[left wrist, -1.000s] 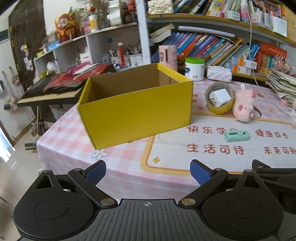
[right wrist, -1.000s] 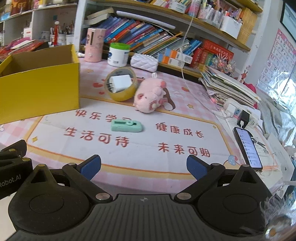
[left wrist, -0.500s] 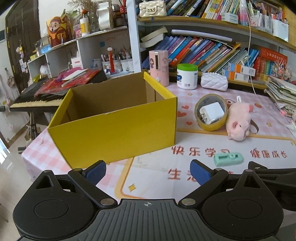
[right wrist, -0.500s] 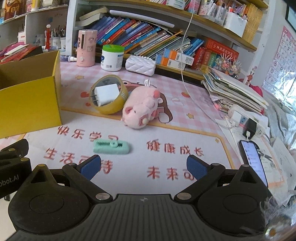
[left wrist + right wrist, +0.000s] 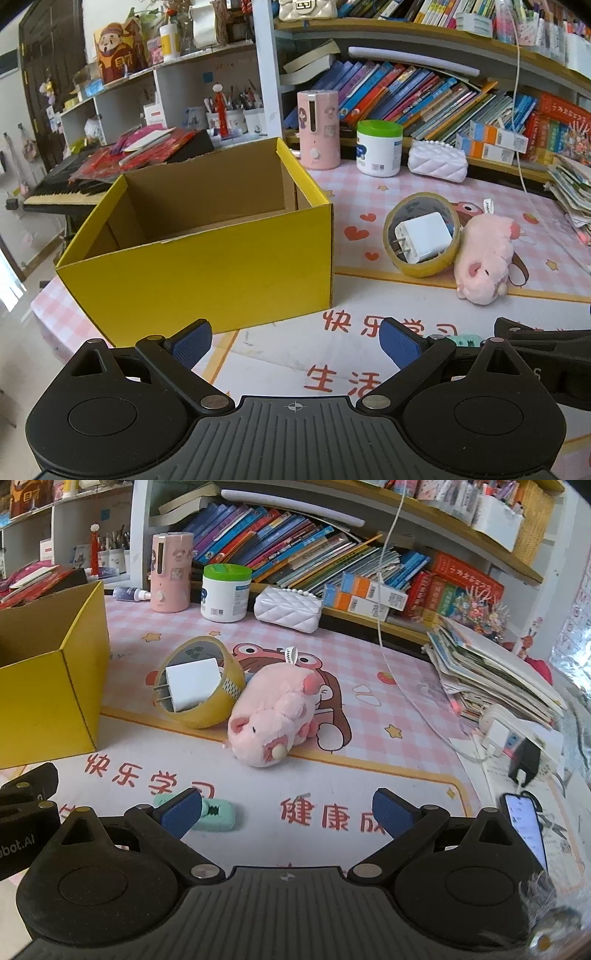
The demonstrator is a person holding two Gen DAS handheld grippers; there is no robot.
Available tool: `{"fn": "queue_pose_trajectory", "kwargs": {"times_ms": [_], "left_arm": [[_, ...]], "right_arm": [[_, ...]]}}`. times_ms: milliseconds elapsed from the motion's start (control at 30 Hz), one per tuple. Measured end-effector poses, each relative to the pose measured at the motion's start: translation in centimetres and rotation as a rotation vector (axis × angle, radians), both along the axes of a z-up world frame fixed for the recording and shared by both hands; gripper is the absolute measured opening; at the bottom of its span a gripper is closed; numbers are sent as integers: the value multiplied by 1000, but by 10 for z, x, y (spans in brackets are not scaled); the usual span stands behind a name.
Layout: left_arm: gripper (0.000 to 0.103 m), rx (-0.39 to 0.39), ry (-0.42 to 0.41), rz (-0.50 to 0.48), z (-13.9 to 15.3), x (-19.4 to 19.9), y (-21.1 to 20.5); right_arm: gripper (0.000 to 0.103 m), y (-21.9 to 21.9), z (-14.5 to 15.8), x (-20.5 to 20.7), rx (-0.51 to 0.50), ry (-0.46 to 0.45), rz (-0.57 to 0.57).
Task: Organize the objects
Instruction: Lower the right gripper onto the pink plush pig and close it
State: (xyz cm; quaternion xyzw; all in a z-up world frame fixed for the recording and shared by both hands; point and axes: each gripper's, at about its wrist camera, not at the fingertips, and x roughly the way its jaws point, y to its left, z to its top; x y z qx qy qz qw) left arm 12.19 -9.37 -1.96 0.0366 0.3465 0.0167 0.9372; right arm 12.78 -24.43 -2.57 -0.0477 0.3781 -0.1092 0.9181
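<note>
An open, empty yellow cardboard box (image 5: 207, 273) stands on the table's left; its corner shows in the right wrist view (image 5: 48, 686). A roll of tape (image 5: 212, 709) holds a white charger plug (image 5: 192, 688) and leans on a pink plush pig (image 5: 275, 723). A mint green clip (image 5: 218, 814) lies just past my right gripper's left fingertip. My left gripper (image 5: 295, 341) is open and empty in front of the box. My right gripper (image 5: 288, 812) is open and empty before the pig.
A pink dispenser (image 5: 319, 129), a white jar with green lid (image 5: 378, 147) and a white quilted pouch (image 5: 437, 166) stand at the back below book shelves. A stack of papers (image 5: 491, 664), a cable and a phone (image 5: 524, 827) lie on the right. A keyboard (image 5: 62, 184) sits left.
Both grippers have moved forward over the table toward the box and the objects. The clip now lies right at the right gripper's left fingertip. Both stay open.
</note>
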Motion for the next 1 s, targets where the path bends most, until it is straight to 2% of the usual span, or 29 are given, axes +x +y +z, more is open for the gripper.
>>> {"fn": "queue_pose_trajectory", "kwargs": {"times_ms": [433, 700, 833, 1000], "left_arm": [[98, 25, 24, 71, -5, 17, -16], [98, 36, 46, 71, -10, 29, -31], [98, 35, 49, 56, -12, 31, -38], [98, 32, 40, 51, -11, 32, -42]], "right_arm": [[94, -18, -7, 32, 77, 0, 102], [93, -49, -7, 59, 130, -47, 22], [88, -63, -13, 77, 164, -42, 5], [88, -75, -21, 100, 245, -25, 17]]}}
